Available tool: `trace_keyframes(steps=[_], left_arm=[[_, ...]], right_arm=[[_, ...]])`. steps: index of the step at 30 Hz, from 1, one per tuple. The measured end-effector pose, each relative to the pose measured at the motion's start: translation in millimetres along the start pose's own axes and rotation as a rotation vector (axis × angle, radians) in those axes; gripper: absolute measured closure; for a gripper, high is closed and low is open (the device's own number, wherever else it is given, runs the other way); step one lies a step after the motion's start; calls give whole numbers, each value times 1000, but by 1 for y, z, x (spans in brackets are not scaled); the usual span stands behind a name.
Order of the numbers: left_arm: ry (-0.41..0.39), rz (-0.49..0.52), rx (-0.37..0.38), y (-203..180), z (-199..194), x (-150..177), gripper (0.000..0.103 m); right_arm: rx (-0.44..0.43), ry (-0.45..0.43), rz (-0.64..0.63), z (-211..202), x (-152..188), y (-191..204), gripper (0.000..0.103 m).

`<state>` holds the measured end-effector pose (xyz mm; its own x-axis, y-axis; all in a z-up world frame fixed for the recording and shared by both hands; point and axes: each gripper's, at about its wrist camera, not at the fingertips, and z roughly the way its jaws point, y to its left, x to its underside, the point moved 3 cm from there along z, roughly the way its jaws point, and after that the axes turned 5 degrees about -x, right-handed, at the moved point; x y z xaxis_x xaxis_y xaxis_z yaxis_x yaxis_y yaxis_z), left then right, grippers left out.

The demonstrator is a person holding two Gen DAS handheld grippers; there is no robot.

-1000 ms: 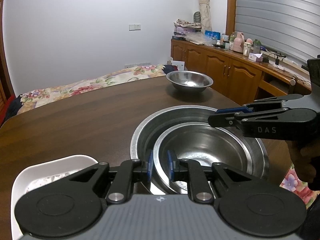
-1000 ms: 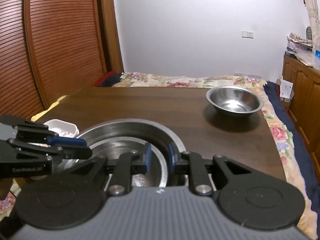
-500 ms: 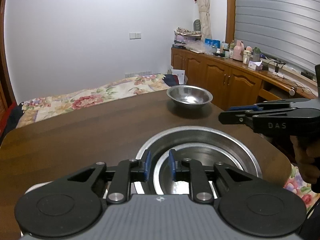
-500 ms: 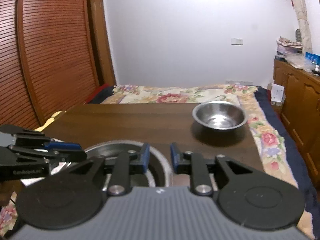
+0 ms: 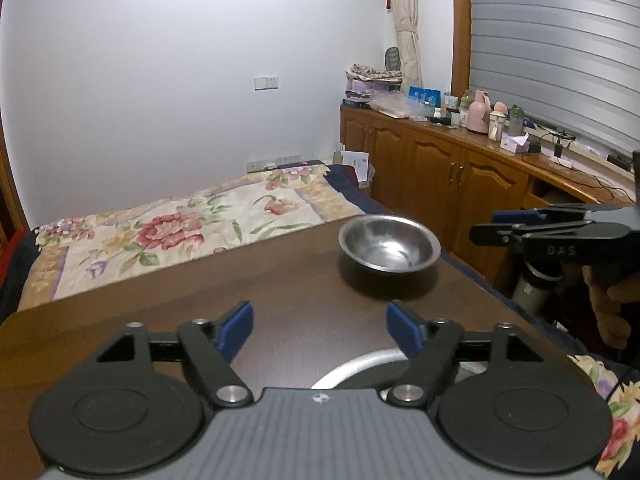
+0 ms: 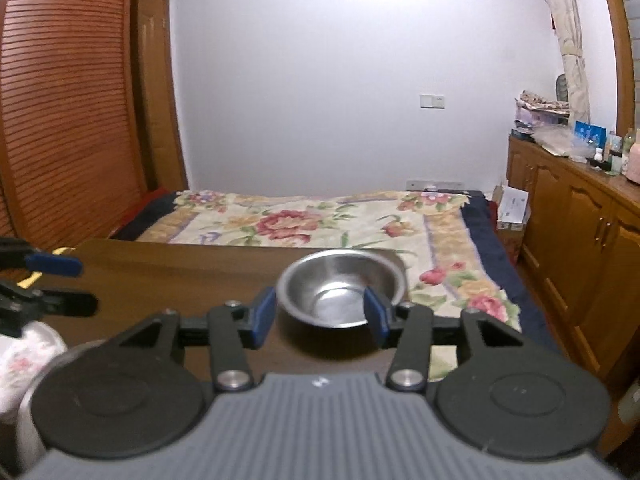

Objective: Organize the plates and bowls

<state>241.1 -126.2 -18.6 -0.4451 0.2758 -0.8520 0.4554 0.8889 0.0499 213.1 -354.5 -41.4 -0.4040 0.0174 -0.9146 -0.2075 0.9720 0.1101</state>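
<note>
A small steel bowl [image 5: 390,244] [image 6: 340,288] stands alone near the far right corner of the brown table [image 5: 160,300] [image 6: 160,276]. The left gripper [image 5: 320,326] hovers over the table short of it, jaws opening wide, nothing between them. Only a rim arc of the large steel bowl [image 5: 352,368] shows under its fingers. The right gripper [image 6: 319,316] is also opening. The small bowl appears framed by its blue pads but lies farther off, untouched. Each gripper also shows in the other's view: right gripper [image 5: 520,228], left gripper [image 6: 68,285].
A white floral dish [image 6: 24,356] sits at the table's near left. A bed with a flowered cover [image 5: 180,224] lies past the table's far edge. Wooden cabinets [image 5: 440,168] with bottles on top line the right wall. A hand [image 5: 612,304] holds the right gripper.
Both grippers have let go of the stacked steel bowls, opened, risen and moved toward the small bowl. The stacked bowls have dropped almost out of both views.
</note>
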Motion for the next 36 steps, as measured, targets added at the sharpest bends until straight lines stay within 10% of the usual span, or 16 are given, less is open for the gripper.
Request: trace_keyframes(steps=[13,36], left_arm=[[43,23,20,-5,59,-33,16],[167,-98,144,-4,161,-65,36]], right_arm=[[12,73,110,68,5,-52,53],[-43,129,148,97,11,-62,54]])
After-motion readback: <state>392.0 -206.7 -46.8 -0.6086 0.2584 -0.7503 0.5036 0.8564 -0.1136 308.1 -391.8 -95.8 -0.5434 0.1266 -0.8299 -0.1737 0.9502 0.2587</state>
